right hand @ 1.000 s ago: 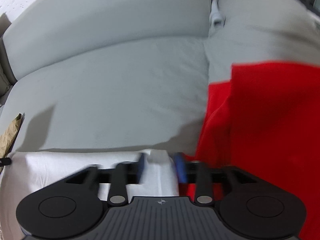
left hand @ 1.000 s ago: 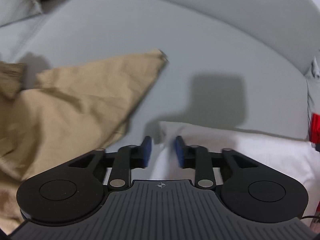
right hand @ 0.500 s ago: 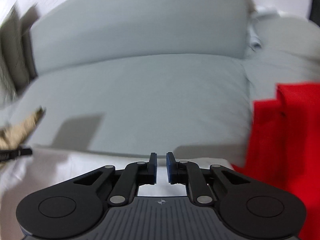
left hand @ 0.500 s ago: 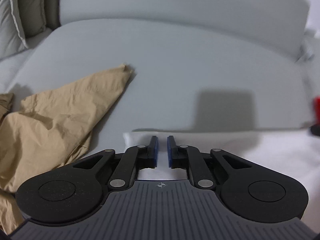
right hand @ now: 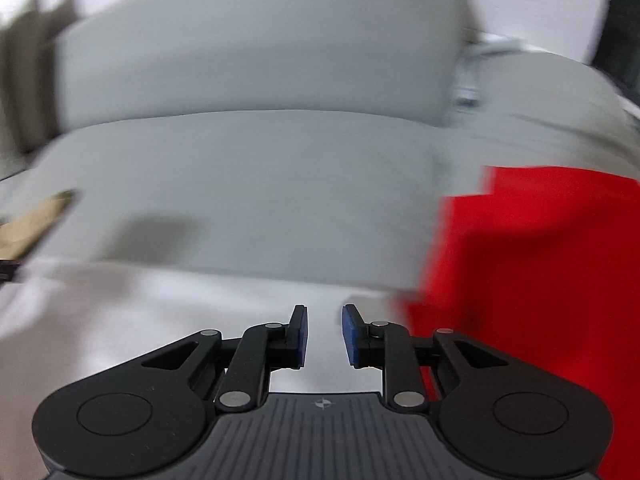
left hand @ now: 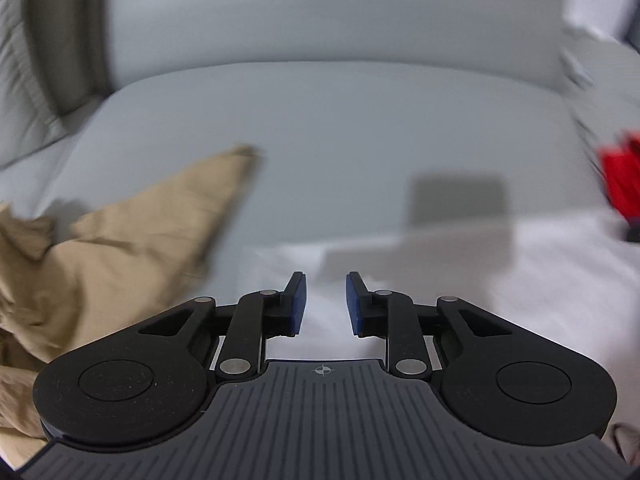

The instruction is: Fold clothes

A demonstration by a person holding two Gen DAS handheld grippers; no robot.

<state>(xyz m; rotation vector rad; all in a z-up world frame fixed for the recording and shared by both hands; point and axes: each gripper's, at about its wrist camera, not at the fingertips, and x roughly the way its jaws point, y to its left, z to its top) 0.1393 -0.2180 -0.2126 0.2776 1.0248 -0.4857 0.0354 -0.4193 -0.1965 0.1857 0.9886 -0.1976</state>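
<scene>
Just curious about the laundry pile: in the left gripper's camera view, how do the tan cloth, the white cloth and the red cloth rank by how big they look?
1. white cloth and tan cloth: similar, both cut off, so unranked.
2. red cloth: smallest, only a sliver at the frame's edge.

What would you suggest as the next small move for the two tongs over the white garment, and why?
Probably lift both clear of the white garment and take new grip points for the next fold. The left tongs and right tongs both stand open with nothing between the pads, and the cloth lies flat on the sofa cushion, between the tan garment and red garment.
</scene>
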